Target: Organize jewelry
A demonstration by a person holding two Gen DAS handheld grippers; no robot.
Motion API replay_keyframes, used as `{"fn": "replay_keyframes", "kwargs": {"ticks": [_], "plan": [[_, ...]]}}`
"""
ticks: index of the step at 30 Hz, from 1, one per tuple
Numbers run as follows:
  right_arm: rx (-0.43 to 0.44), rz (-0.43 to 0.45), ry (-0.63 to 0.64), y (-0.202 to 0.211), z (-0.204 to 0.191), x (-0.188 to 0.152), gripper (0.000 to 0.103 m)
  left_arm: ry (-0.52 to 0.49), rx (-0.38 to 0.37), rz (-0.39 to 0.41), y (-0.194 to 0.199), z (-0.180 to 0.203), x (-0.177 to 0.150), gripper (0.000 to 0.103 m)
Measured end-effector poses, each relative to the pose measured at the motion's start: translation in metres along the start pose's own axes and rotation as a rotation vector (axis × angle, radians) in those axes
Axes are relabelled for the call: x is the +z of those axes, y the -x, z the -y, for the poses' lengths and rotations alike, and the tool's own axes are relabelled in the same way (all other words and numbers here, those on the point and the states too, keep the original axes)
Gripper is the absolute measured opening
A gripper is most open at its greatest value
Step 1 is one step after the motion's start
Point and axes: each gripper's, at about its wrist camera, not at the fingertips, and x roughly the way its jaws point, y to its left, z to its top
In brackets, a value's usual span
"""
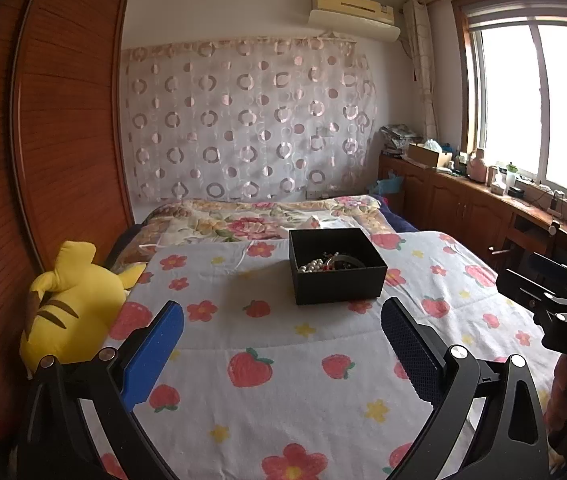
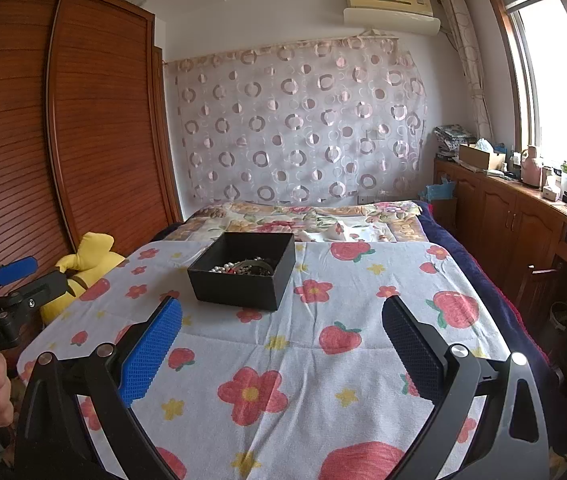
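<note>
Here your left tool [image 1: 282,320] and right tool [image 2: 282,320] gape wide, empty; the black box [image 1: 337,266] of jewelry [image 1: 329,262] sits ahead on the bed [image 1: 283,344].

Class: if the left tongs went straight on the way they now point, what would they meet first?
Probably the black box on the bedspread: it sits just ahead between the open left tongs. Depth is unclear.

Black box [image 1: 337,280], white sheet [image 1: 283,360] w/ red strawberries & flowers, yellow plush [image 1: 71,304], blue-padded tools.
</note>
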Motion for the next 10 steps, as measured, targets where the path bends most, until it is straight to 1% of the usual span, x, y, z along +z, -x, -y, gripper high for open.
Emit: {"fn": "replay_keyframes", "kwargs": {"ticks": [2, 10], "plan": [[0.002, 0.0, -0.002, 0.0003, 0.0004, 0.0001, 0.101, 0.001, -0.002, 0.0, 0.0025, 0.0001, -0.0032, 0.095], [0.001, 0.003, -0.002, 0.0004, -0.0005, 0.0021, 0.101, 0.007, -0.002, 0.007, -0.0024, -0.0013, 0.0026, 0.095]]}}
